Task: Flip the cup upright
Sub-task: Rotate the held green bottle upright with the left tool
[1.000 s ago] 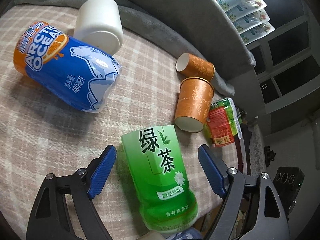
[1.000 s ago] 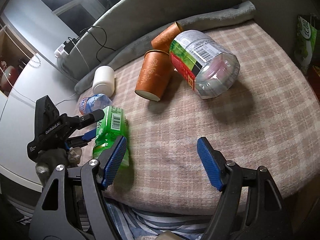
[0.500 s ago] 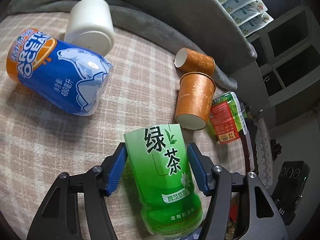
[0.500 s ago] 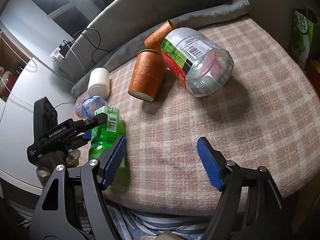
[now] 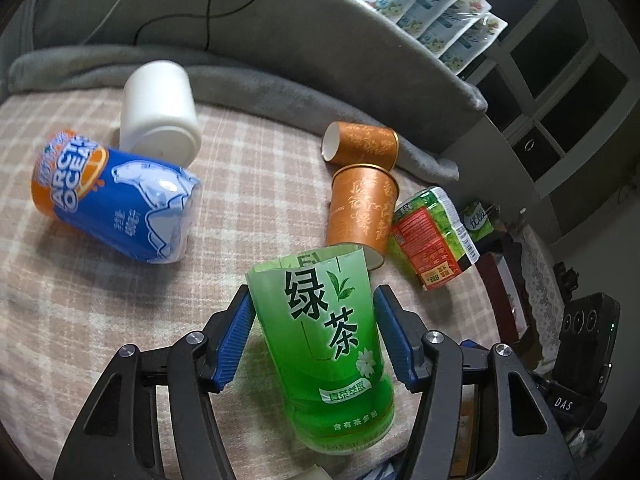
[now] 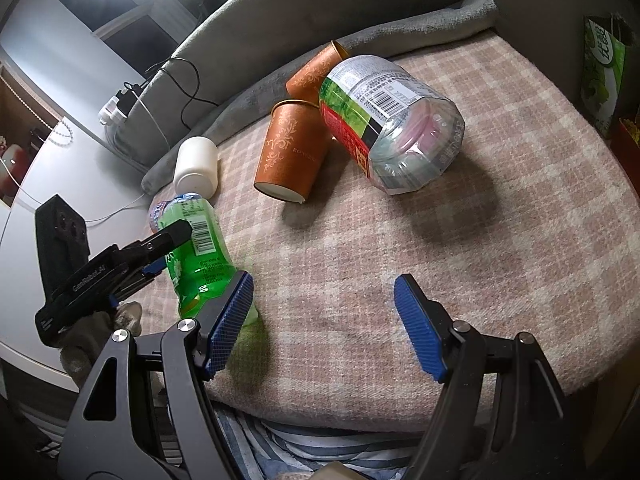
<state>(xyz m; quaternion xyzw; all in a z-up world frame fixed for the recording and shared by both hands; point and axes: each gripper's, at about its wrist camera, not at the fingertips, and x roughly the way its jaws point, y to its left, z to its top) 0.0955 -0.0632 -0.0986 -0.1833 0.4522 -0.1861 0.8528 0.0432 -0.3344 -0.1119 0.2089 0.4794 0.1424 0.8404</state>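
Observation:
My left gripper [image 5: 314,322] is shut on the green tea cup [image 5: 324,344], a cut-off green bottle with Chinese lettering, and holds it tilted with its open end raised off the checked cloth. In the right wrist view the green cup [image 6: 196,256] and the left gripper [image 6: 160,240] sit at the left. My right gripper [image 6: 322,320] is open and empty above the cloth's near edge.
On the checked cloth [image 5: 248,200] lie a blue Arctic Ocean cup [image 5: 116,204], a white cup [image 5: 160,112], two orange paper cups [image 5: 362,208] [image 5: 360,146] and a clear cup with a red-green label [image 6: 384,120]. A grey padded backrest [image 5: 280,32] curves behind.
My left gripper closed on the green cup and lifted its open end off the cloth. The right gripper stayed open and barely moved.

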